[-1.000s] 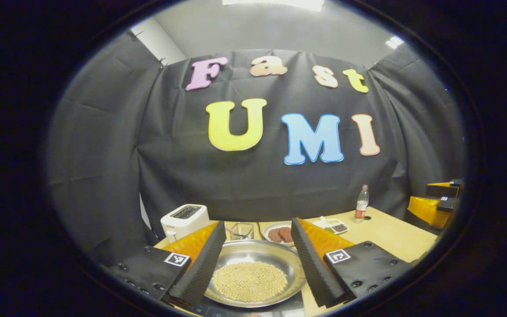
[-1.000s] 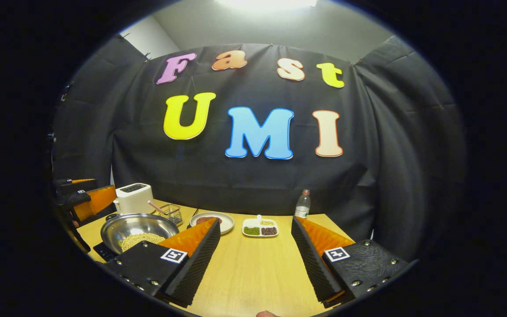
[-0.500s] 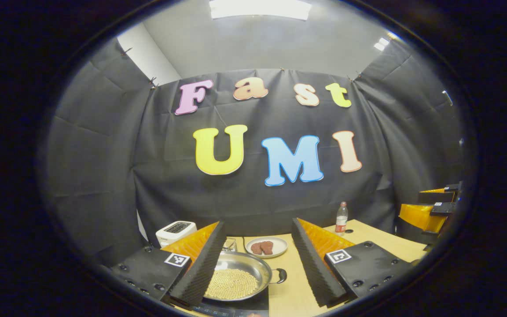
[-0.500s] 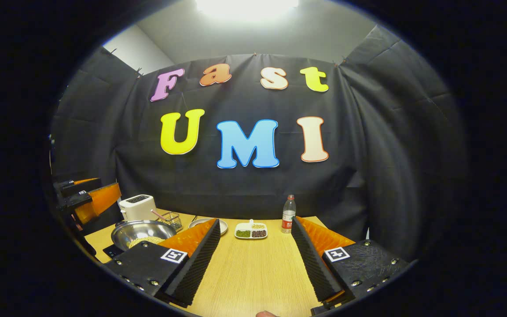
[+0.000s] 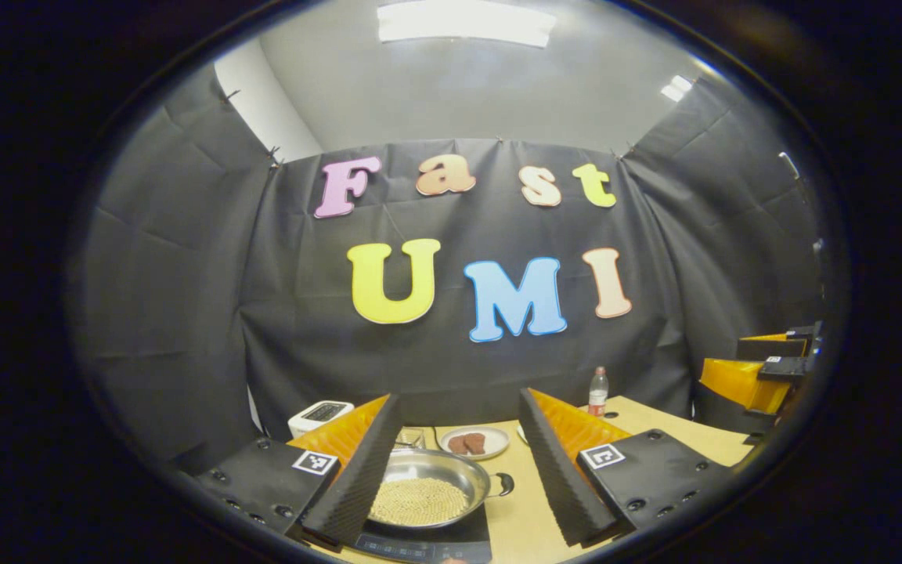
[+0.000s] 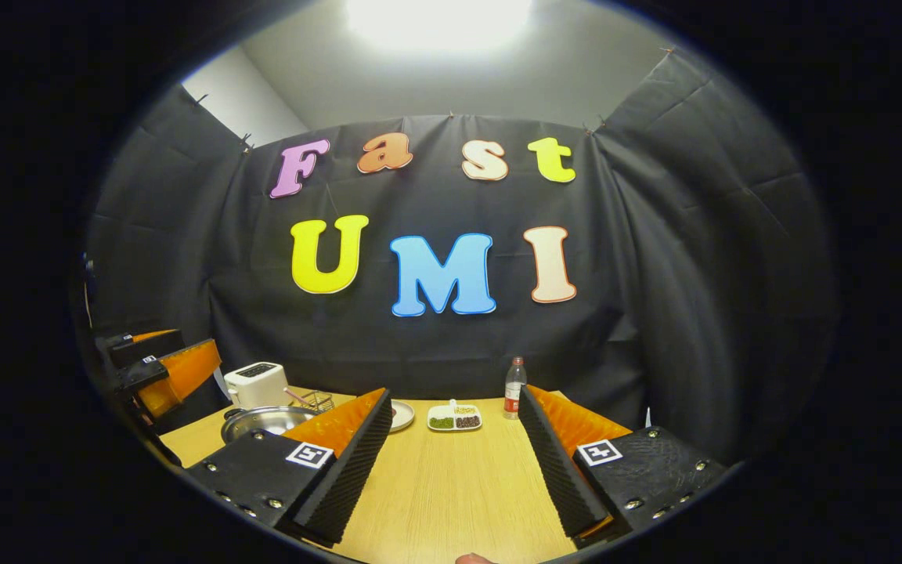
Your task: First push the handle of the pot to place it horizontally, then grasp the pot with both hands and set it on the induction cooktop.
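Observation:
A silver pot (image 5: 429, 487) with yellow beans in it sits on the black induction cooktop (image 5: 451, 540). Its small dark handle (image 5: 503, 484) points to the right. My left gripper (image 5: 459, 415) is open and hangs back from the pot, apart from it, with the pot low between its fingers. The right gripper (image 5: 764, 368) shows at the far right edge. In the right gripper view my right gripper (image 6: 455, 395) is open over bare table, the pot (image 6: 263, 421) is off to its left, and the left gripper (image 6: 157, 364) is beyond it.
A wooden table (image 6: 451, 486) carries a white toaster (image 6: 257, 382), a wire basket (image 6: 318, 401), a plate of brown patties (image 5: 474, 442), a divided dish of beans (image 6: 455, 417) and a water bottle (image 6: 513, 387) along the back.
Both grippers have drawn back and tilted up, so the pot looks smaller and farther. The cooktop under the pot has come into the left gripper view. Both stay open.

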Motion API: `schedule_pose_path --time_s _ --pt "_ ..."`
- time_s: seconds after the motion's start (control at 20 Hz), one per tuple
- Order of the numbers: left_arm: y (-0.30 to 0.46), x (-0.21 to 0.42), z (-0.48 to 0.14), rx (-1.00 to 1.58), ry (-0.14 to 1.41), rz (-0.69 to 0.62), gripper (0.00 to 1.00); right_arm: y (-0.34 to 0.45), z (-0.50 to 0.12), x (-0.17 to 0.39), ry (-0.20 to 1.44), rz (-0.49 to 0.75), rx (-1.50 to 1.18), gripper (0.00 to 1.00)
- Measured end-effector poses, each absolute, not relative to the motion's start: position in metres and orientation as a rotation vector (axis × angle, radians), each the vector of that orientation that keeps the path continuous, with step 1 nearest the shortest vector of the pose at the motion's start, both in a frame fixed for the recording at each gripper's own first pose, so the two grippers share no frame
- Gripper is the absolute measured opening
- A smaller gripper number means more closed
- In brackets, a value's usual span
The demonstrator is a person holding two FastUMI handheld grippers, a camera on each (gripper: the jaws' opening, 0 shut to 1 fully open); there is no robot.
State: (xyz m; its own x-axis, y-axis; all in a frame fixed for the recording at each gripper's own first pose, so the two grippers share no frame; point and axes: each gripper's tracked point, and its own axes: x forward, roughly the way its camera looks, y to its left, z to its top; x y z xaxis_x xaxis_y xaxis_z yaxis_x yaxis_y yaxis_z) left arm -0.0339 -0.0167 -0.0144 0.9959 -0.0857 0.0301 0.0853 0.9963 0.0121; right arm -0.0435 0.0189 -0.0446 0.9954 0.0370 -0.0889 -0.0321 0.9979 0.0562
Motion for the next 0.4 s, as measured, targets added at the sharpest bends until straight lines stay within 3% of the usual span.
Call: schedule_pose_path --time_s 0.25,0.4 --pt "-0.003 -0.057 -0.014 -0.003 -0.036 -0.074 0.9 0.025 -0.039 -0.066 0.082 0.023 0.045 0.98" --pt "0.001 -0.064 -0.014 -0.011 -0.032 -0.071 0.9 0.027 -0.037 -0.077 0.073 0.018 0.044 0.98"
